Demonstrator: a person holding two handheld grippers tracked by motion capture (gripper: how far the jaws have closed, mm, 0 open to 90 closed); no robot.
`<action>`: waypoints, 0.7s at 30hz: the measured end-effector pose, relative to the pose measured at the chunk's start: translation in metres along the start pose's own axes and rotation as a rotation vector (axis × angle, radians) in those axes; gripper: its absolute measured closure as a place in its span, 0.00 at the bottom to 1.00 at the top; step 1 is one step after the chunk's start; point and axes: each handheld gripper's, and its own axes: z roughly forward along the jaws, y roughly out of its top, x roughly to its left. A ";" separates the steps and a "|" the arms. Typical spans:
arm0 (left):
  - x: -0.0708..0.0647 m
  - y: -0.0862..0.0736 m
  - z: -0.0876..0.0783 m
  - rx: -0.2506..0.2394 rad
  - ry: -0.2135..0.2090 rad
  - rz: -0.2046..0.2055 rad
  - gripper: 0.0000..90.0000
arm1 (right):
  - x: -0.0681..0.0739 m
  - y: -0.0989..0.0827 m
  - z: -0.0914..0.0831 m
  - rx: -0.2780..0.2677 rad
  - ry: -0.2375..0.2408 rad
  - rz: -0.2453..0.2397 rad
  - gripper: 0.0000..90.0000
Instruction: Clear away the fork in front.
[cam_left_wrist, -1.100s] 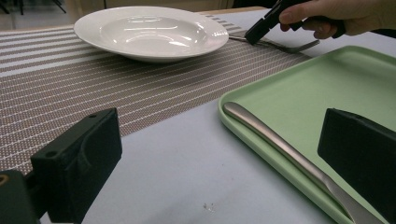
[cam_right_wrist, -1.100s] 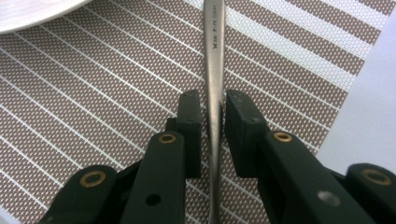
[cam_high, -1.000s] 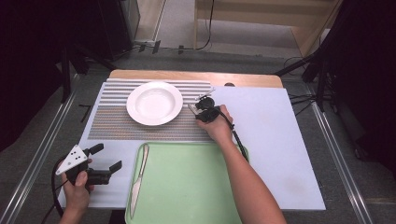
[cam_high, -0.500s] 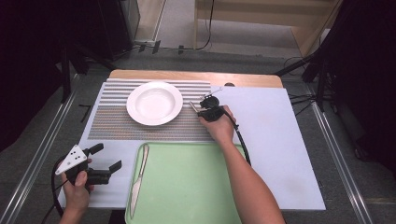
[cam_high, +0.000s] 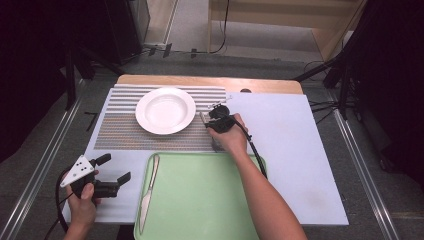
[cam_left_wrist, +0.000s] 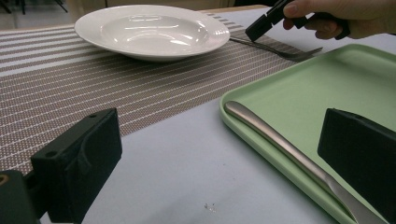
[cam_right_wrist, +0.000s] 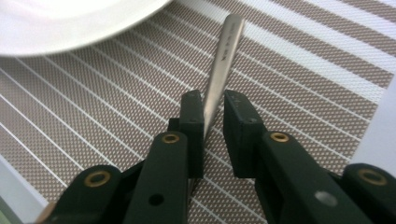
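A steel fork (cam_right_wrist: 225, 51) lies on the striped placemat (cam_high: 120, 132) just right of the white plate (cam_high: 165, 110). My right gripper (cam_right_wrist: 214, 112) points down at the fork's handle. Its jaws have just been opening: the handle stands between them, against the left pad, with a gap at the right pad. From the left gripper view that gripper (cam_left_wrist: 259, 29) and the fork (cam_left_wrist: 280, 48) appear beyond the plate (cam_left_wrist: 152, 30). My left gripper (cam_high: 114, 169) is held wide open and empty near the table's front left. A knife (cam_high: 148, 192) lies along the green tray's left edge.
The green tray (cam_high: 210, 210) lies at the front middle with only the knife (cam_left_wrist: 280, 149) in it. White table cover (cam_high: 300, 150) stretches to the right. The right gripper's cable (cam_high: 252, 150) trails over the tray's far corner.
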 end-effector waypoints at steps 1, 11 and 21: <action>0.000 0.000 0.000 0.000 -0.002 -0.002 0.00 | 0.002 0.000 0.001 0.011 -0.012 -0.008 0.82; 0.000 0.000 0.000 0.002 0.000 -0.002 0.00 | 0.013 -0.003 0.005 0.049 -0.043 -0.017 0.91; 0.000 0.000 0.000 0.000 -0.002 -0.002 0.00 | -0.008 -0.003 0.006 0.003 -0.083 0.073 0.91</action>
